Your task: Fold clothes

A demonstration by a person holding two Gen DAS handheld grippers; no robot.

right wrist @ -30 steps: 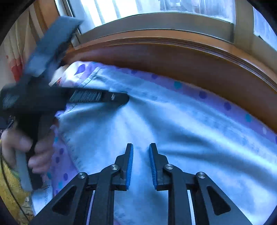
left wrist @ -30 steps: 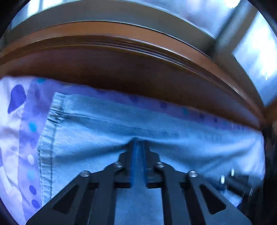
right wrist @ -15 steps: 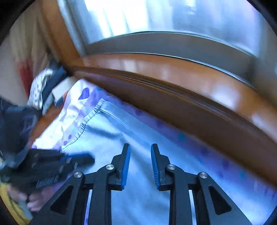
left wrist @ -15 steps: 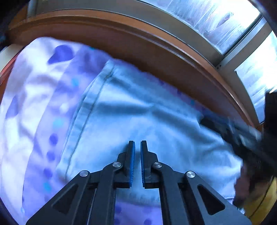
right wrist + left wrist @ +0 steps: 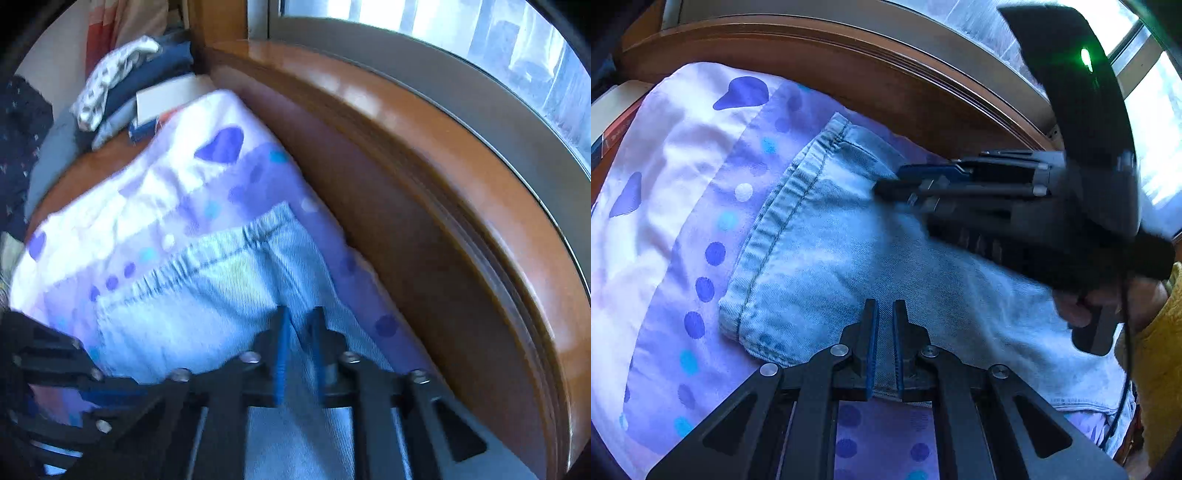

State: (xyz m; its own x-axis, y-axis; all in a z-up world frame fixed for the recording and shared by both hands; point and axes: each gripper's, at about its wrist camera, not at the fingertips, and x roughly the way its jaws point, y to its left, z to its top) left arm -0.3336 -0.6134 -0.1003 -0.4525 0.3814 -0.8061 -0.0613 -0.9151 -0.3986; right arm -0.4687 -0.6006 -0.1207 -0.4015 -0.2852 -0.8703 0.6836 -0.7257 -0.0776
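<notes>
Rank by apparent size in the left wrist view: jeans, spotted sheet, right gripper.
1. Jeans and spotted sheet: look about alike, the jeans hiding part of the sheet, so unranked.
2. Right gripper: smallest, though nearness enlarges it.

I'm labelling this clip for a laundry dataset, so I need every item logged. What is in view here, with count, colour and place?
jeans: one, light blue denim, spread on the bedsheet, stitched hem toward the pillow end
bedsheet: one, white and lilac with blue dots, under the jeans
wooden ledge: one, brown, along the far side of the bed below the window
window: one, bright, above the ledge
pile of clothes: one heap, white patterned and dark blue, beyond the bed's far corner
left tool: black with blue pads, shut, over the jeans near their front edge
right tool: black with blue pads, shut, denim showing between the fingers
hand: one, gripping the right tool's handle
sleeve: yellow, at the right edge
</notes>
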